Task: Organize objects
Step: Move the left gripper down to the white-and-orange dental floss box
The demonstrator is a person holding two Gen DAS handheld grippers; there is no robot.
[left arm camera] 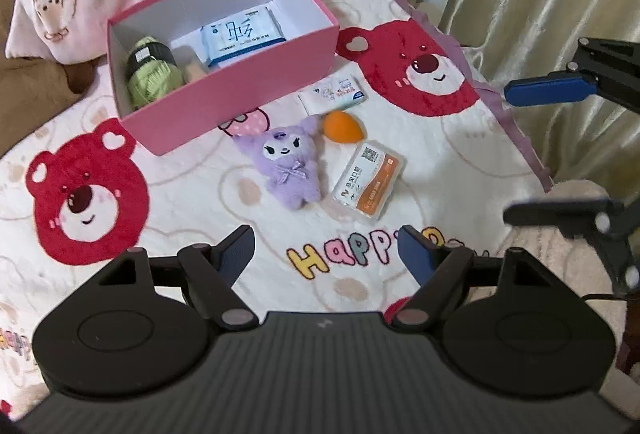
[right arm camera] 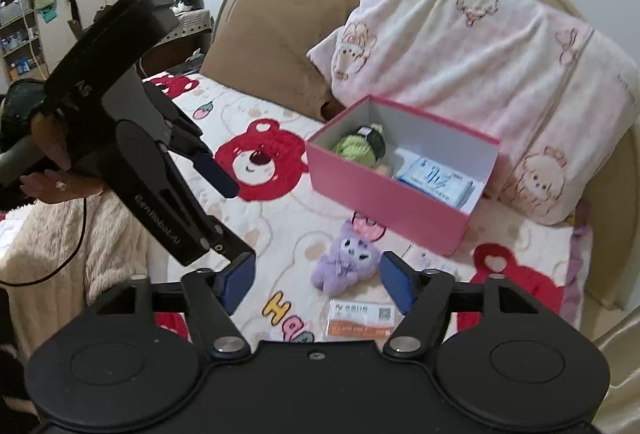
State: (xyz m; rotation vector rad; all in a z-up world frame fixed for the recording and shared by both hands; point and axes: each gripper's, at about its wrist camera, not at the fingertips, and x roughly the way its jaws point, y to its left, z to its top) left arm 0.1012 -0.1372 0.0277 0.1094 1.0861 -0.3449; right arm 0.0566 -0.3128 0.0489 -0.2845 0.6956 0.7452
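A bear-print blanket (left arm camera: 460, 169) covers the bed. On it, far left, sits the pink box (left arm camera: 240, 101) holding green yarn (left arm camera: 150, 81) and a tissue pack (left arm camera: 240, 35). Just near-right lie a purple plush (left arm camera: 288, 163), mask case (left arm camera: 366, 179), small packet (left arm camera: 334, 95), orange sponge (left arm camera: 344, 126). Left tongs (left arm camera: 326, 254) and right tongs (right arm camera: 316, 282) are apart, empty.

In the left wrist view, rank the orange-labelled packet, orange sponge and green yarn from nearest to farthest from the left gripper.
From the left gripper:
1. Orange-labelled packet, on the blanket, right of the plush.
2. Orange sponge, beyond it, near the box.
3. Green yarn, inside the pink box, left end.
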